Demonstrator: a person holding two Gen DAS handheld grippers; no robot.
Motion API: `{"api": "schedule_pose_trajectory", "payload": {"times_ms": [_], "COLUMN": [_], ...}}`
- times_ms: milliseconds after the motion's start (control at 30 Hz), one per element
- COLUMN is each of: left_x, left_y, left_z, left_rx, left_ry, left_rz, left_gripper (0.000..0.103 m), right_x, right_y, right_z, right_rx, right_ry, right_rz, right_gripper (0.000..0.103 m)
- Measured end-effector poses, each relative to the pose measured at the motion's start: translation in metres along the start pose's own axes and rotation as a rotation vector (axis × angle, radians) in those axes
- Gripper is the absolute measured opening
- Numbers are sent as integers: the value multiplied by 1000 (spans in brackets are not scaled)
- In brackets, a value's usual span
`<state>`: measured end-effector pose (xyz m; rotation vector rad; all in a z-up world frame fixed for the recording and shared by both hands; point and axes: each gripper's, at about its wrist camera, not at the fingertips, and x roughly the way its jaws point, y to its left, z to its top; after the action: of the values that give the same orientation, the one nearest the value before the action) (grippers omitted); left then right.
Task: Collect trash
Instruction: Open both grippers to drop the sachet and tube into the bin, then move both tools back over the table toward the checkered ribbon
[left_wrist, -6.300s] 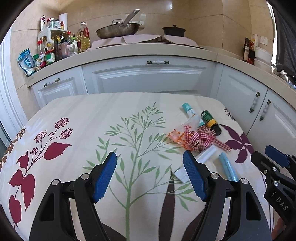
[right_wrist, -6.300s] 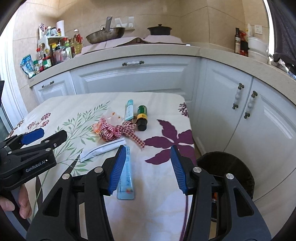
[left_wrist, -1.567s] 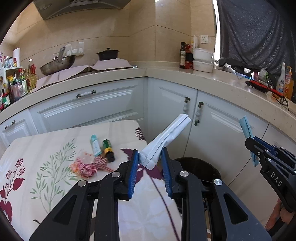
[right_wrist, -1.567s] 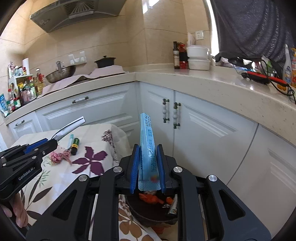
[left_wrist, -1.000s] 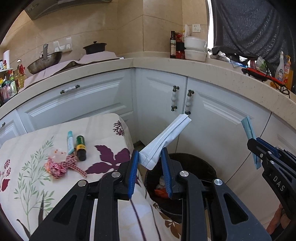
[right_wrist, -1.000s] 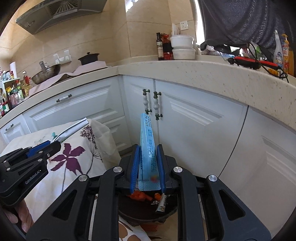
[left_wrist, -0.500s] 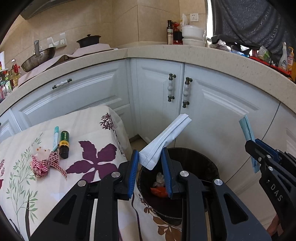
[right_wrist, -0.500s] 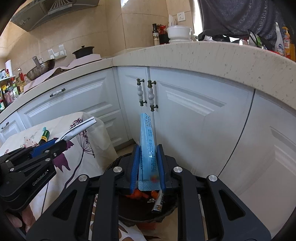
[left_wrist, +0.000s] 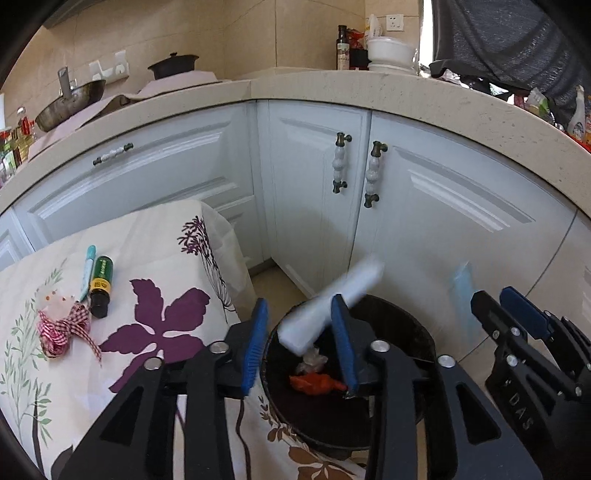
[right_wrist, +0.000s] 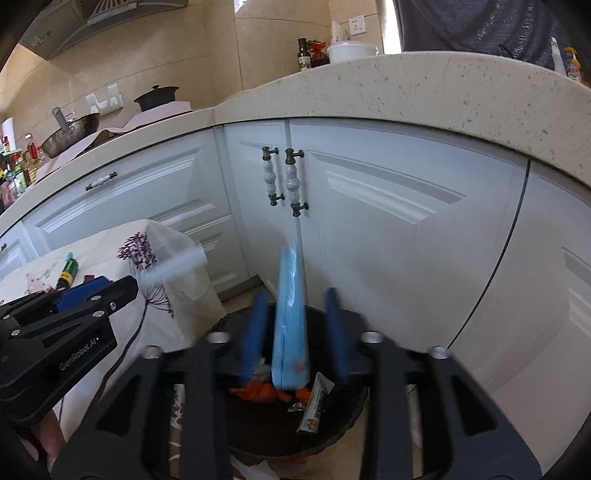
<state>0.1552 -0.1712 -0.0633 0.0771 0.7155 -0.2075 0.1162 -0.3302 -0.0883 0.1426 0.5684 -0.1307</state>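
Both grippers hang over a black trash bin (left_wrist: 417, 332) that holds orange scraps and wrappers. My left gripper (left_wrist: 300, 343) is open; a white paper packet (left_wrist: 325, 310), blurred, slips between its jaws above the bin. My right gripper (right_wrist: 295, 328) is open too; a blue packet (right_wrist: 290, 321), blurred, drops between its jaws toward the bin (right_wrist: 332, 439). On the floral tablecloth (left_wrist: 122, 369) at left lie a red checked ribbon wrapper (left_wrist: 62, 328), a green bottle (left_wrist: 100, 281) and a teal tube (left_wrist: 88, 271).
White cabinet doors (left_wrist: 424, 221) with knobbed handles stand right behind the bin. A stone counter (left_wrist: 406, 96) runs above with bottles, bowls, a wok and a pot. The table corner (right_wrist: 173, 266) sits left of the bin.
Both grippers have opened over the bin. The white packet and the blue packet have come loose and are falling. Both grippers moved lower and closer to the bin.
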Motion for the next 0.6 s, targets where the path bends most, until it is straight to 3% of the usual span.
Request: {"api": "schedule_pose_trajectory", "payload": {"times_ms": [233, 600], "left_x": [-1, -24], "left_y": [2, 38], "left_z": [0, 2], "left_rx": [-12, -40], "left_ry": [-5, -29], "left_rz": [11, 49], "left_gripper": [64, 71], "right_x": [-1, -11], "right_y": [2, 25], "right_z": [0, 7], "right_rx": [-5, -20], "right_ry": [3, -8], "right_rz": [-4, 34], "right_gripper": [39, 41]}}
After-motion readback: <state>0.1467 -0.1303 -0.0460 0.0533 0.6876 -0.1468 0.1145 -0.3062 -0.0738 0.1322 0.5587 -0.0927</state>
